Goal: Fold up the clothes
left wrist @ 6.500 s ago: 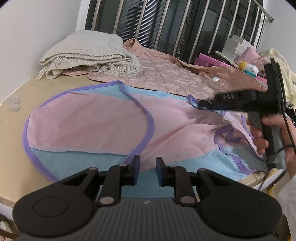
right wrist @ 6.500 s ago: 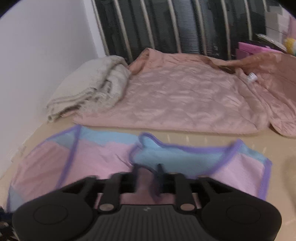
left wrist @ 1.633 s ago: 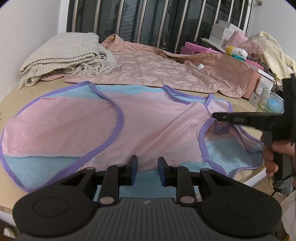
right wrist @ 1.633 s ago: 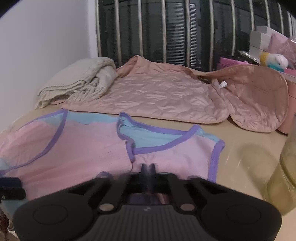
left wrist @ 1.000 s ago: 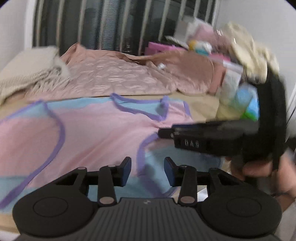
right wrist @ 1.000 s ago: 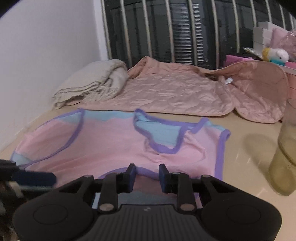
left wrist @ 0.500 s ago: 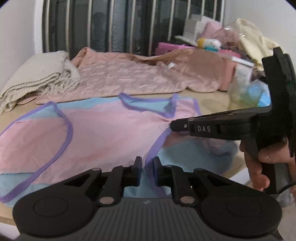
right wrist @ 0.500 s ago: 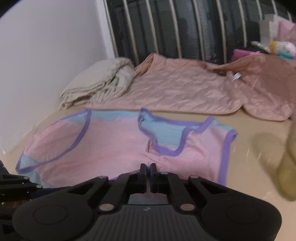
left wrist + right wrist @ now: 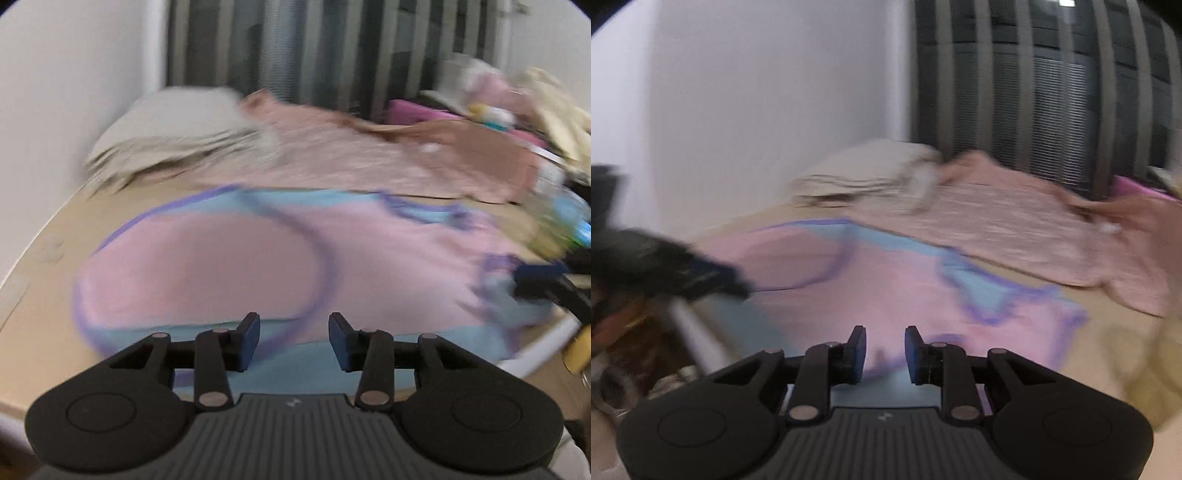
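Observation:
A pink and light-blue sleeveless garment (image 9: 258,266) with purple trim lies spread flat on the beige table (image 9: 48,266). My left gripper (image 9: 294,339) hovers open over its near blue hem, with nothing between the fingers. In the right wrist view the same garment (image 9: 905,288) lies ahead, and my right gripper (image 9: 885,350) is open above its near edge by the armhole trim. The left wrist view also catches the right gripper (image 9: 524,282) at the garment's bunched right end. The left gripper (image 9: 713,280) shows as a dark blur at the left. Both views are motion-blurred.
A folded beige knitted blanket (image 9: 166,129) and a pink quilted jacket (image 9: 369,158) lie behind the garment, below a barred window. Boxes and soft clutter (image 9: 517,103) fill the right end. A yellowish bottle (image 9: 1145,354) stands at the right. A white wall borders the left.
Both grippers have gone from shut or nearly shut to open. Both cameras have swung quickly, so the frames are blurred. The left gripper now faces further left along the garment.

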Demonstrator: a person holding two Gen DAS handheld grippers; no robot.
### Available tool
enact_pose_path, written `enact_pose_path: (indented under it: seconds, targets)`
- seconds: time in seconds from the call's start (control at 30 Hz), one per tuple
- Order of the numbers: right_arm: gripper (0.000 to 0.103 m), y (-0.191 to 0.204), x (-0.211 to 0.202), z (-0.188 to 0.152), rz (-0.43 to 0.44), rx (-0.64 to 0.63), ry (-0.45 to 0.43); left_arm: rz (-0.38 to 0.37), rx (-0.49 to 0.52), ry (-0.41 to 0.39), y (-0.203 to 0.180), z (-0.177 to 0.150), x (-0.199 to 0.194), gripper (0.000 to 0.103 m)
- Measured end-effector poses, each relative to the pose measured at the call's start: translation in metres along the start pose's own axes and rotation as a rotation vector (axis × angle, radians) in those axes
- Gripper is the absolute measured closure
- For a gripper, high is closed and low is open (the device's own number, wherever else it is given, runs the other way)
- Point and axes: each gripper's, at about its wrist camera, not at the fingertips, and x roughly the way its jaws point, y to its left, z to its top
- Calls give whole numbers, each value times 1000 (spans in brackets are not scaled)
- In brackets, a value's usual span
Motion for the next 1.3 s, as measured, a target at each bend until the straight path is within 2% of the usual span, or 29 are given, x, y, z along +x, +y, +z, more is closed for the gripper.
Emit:
enact_pose_path:
  seconds: [0.03,0.1,0.23,0.43,0.47,0.53,0.6,0.67,0.77,0.8,0.83,0.87,0.9,0.93,0.97,1.03,1.07,1.1,1.13,1.3]
  targets:
    - [83,7,6,-1,27,-2,-3,8,-7,16,7,-2,4,67]
    - [83,16,19,-5,58,-7,-10,12,13,1,11,-8,3,68]
    - [87,19,38,-14,39,-45,58,26,45,-17,-1,-20,-7,68]
    - [88,0,15,-25,25,-58,84,-36,114,-17,-19,-34,-28,67]
    - [86,0,9,-24,19,-78,86,-41,155,-45,-22,-36,-33,66]
    - [81,1,-4,-22,8,-131,87,-37,269,-115,-28,-42,-44,49]
    - [51,13,-17,-22,19,-249,45,-31,393,-178,-36,-49,-54,42]
    - [47,35,-26,-30,5,-443,28,-7,585,-194,-49,-64,-50,42]
    - [48,61,-15,-50,-52,-730,76,23,847,-205,-58,-91,-35,42]
    - [49,66,-8,-55,-60,-793,91,34,898,-199,-59,-95,-29,46]
    - [49,69,-1,-60,-71,-845,107,33,919,-189,-58,-96,-25,58]
    - [55,71,5,-65,-85,-895,122,30,929,-178,-56,-95,-22,63]
    - [71,72,10,-68,-99,-929,133,19,906,-167,-53,-92,-21,67]
    - [79,72,14,-69,-109,-946,143,3,879,-156,-50,-88,-20,70]
    - [83,68,13,-65,-93,-917,149,-29,842,-147,-44,-82,-22,71]
    - [85,57,11,-50,-38,-826,156,-80,793,-123,-35,-72,-26,80]
    - [95,52,9,-43,-12,-781,160,-104,774,-108,-30,-67,-28,84]
    - [99,47,8,-36,15,-735,163,-127,764,-91,-26,-61,-30,91]
    - [99,41,6,-29,42,-689,166,-148,755,-75,-22,-55,-32,98]
    - [99,6,5,19,150,-500,144,-236,678,-31,1,-6,-34,100]
